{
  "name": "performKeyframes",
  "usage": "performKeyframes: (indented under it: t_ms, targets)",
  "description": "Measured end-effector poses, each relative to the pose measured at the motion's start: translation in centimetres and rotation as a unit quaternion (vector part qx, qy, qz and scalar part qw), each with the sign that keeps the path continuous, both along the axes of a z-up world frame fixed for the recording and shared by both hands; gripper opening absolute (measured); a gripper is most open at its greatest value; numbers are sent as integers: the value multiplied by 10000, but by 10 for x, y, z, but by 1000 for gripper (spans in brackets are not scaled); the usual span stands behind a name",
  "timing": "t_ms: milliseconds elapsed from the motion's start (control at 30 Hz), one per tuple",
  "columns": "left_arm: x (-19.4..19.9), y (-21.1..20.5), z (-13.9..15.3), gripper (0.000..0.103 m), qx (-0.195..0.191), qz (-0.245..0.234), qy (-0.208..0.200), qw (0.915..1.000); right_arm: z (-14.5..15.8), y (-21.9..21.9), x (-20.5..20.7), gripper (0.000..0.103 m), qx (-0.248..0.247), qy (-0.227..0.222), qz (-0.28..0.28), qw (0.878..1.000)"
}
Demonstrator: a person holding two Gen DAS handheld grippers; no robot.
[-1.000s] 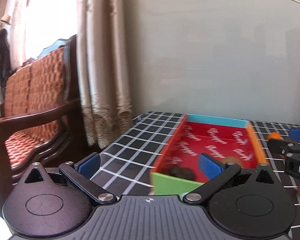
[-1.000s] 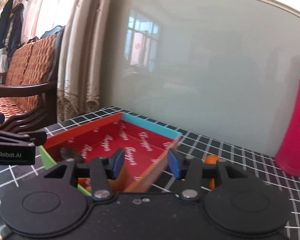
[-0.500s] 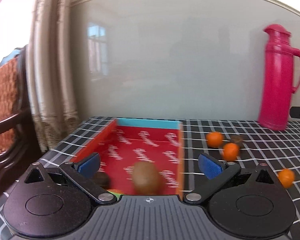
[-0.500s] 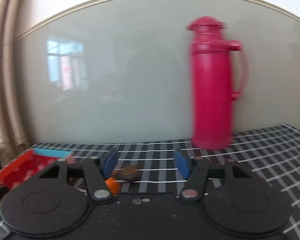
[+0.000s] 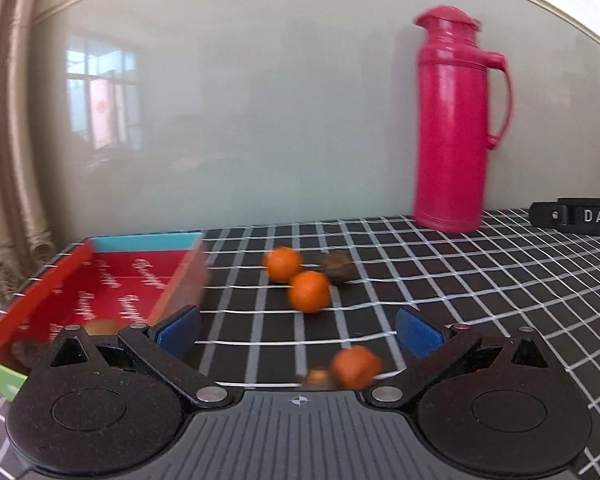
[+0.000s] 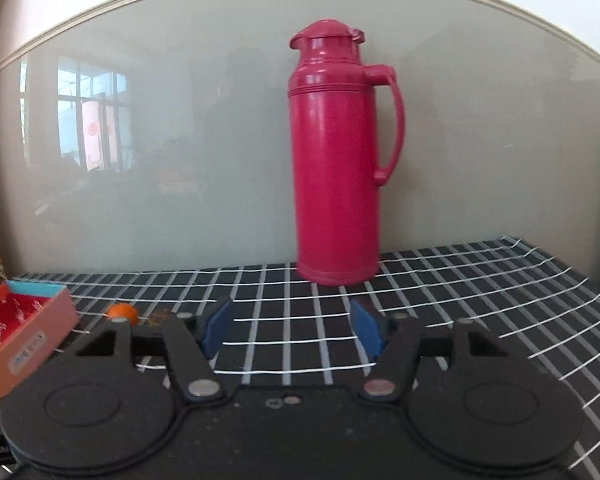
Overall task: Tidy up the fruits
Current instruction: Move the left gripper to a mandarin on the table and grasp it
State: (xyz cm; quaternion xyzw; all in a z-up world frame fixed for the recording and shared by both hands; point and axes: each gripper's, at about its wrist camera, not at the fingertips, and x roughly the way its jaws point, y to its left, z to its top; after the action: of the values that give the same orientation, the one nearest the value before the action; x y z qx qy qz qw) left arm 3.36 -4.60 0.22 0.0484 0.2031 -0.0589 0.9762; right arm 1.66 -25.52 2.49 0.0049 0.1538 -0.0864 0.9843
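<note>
The left gripper (image 5: 298,330) has its blue pads (image 5: 418,336) wide apart with nothing clamped; only checked cloth shows between them. Just short of the pads, at about five o'clock from their midpoint, a blurred orange fruit (image 5: 355,366) lies on the tablecloth (image 5: 500,280) with a small brownish piece (image 5: 318,378) touching its left side; the blur makes it hard to say what that piece is. Farther out, at twelve o'clock, two more oranges (image 5: 309,291) sit touching each other, and a dark brown fruit (image 5: 338,266) rests just beside them at their two o'clock. At ten o'clock stands the red tray (image 5: 76,264) with its turquoise far wall; a brown fruit (image 5: 102,326) lies in its near end, partly hidden by the gripper's arm. A pink thermos (image 5: 450,128) stands upright at one o'clock near the wall.

The right gripper (image 6: 292,328) also has its pads (image 6: 366,328) apart and empty over bare cloth. The thermos stands straight ahead at twelve o'clock. At nine o'clock one orange (image 6: 121,313) peeks over the gripper's arm, with the tray's corner just beyond it at the left edge.
</note>
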Motion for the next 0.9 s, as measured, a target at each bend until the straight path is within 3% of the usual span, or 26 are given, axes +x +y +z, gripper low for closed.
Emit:
performKeyframes:
  t_ms: [300,800,867,900]
  targets:
    - [5,-44,-9,103,73,-327,127,9994,-8,-47,-6,65,119,77,-425,9990]
    - [15,-85,-22,103,159,-603,379,9973,-9,-77,-16,65,123,58,-643,9978]
    - [16,-89,-24,98,185,-627,414,9970,-9,-78,-17,65,128,57,-652,9978]
    - [18,-91,-26,90,208,-652,461,9966,-9,-79,-18,65,126,44,-654,9978]
